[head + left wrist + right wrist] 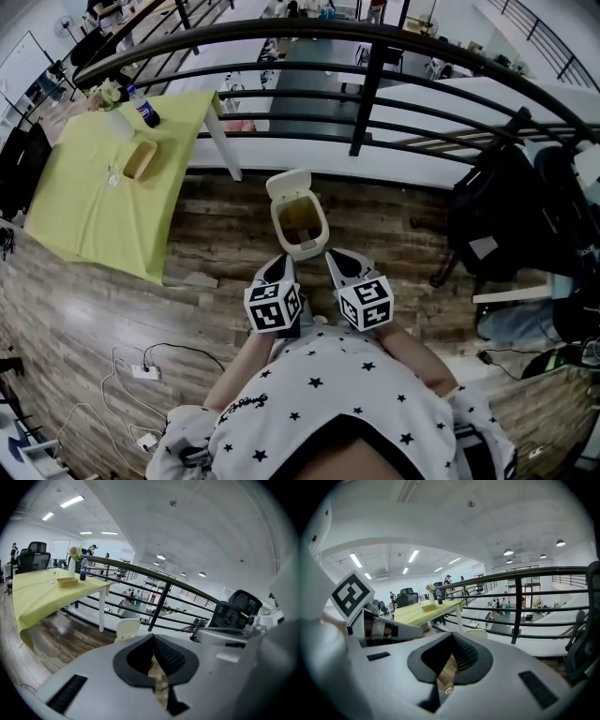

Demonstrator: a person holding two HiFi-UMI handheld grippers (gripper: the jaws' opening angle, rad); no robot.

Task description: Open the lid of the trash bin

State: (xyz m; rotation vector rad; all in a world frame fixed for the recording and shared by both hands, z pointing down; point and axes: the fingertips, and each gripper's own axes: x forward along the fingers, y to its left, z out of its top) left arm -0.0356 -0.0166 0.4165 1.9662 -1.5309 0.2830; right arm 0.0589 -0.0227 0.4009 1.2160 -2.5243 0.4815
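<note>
Wood planks make up the floor point(103, 319), fenced at the far side by a black railing point(375, 84). A table point(89, 197) under a yellow-green cloth stands to the left, well apart from the bin point(307, 247). The cream bin sits on the floor near the railing, just ahead of both grippers. Its lid point(288, 183) is tipped up at the back and its mouth is open. The left gripper point(281, 260) and right gripper point(334, 255) hover side by side, tips just short of the bin's near wall. In each gripper view the jaws are pressed together at the tips, pinching nothing. A bottle point(145, 110) stands on the table's far corner.
</note>
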